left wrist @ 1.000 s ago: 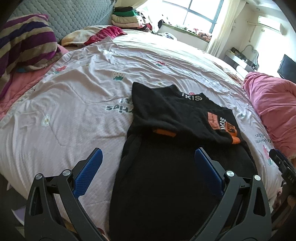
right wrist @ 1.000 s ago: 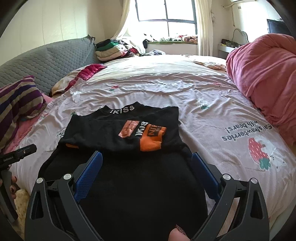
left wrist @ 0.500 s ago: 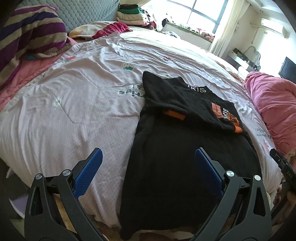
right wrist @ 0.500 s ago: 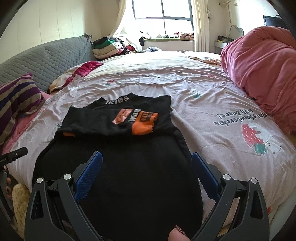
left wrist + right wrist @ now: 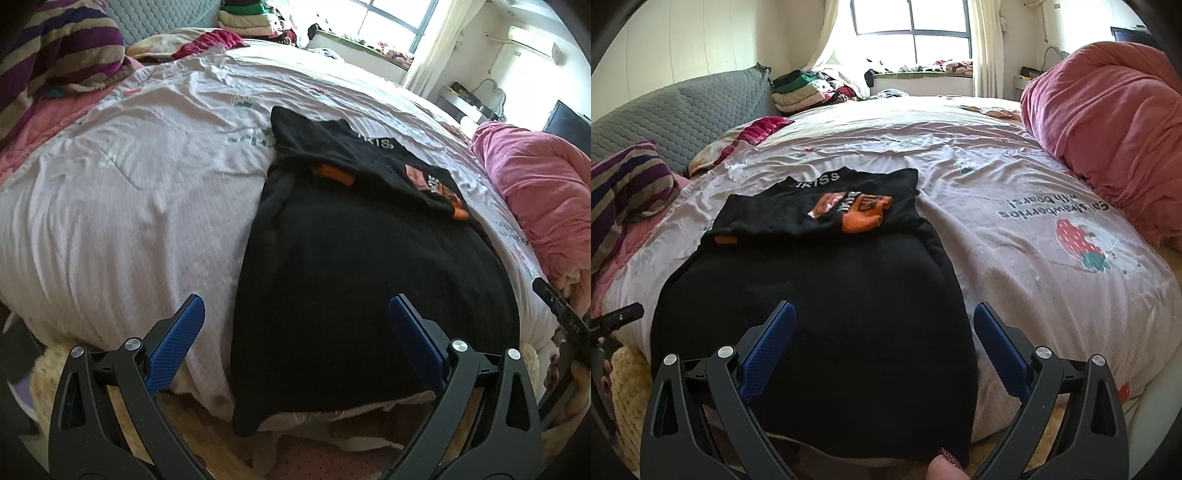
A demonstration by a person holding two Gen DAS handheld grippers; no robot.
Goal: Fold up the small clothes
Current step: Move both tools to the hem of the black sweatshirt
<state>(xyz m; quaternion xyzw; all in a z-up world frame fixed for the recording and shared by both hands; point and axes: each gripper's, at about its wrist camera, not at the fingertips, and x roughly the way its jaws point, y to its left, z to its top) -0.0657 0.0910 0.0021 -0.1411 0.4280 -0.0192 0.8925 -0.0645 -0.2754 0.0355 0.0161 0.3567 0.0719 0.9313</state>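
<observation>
A black garment (image 5: 362, 266) with orange patches and white lettering lies flat on the bed, sleeves folded in over its upper part. Its hem hangs over the near bed edge; it also shows in the right wrist view (image 5: 820, 295). My left gripper (image 5: 295, 310) is open and empty, held back from the bed over the garment's lower left hem. My right gripper (image 5: 884, 317) is open and empty, over the lower right part of the hem. The tip of the right gripper (image 5: 557, 306) shows at the right edge of the left wrist view.
The bed has a pale pink strawberry-print sheet (image 5: 1015, 192). A pink duvet (image 5: 1108, 122) is heaped at the right. A striped pillow (image 5: 624, 184) and grey headboard (image 5: 683, 110) lie left. Folded clothes (image 5: 798, 90) are stacked at the far end.
Both grippers have pulled back and down toward the near bed edge, so the garment's hanging hem has come into view. Both stay open. The garment has not moved.
</observation>
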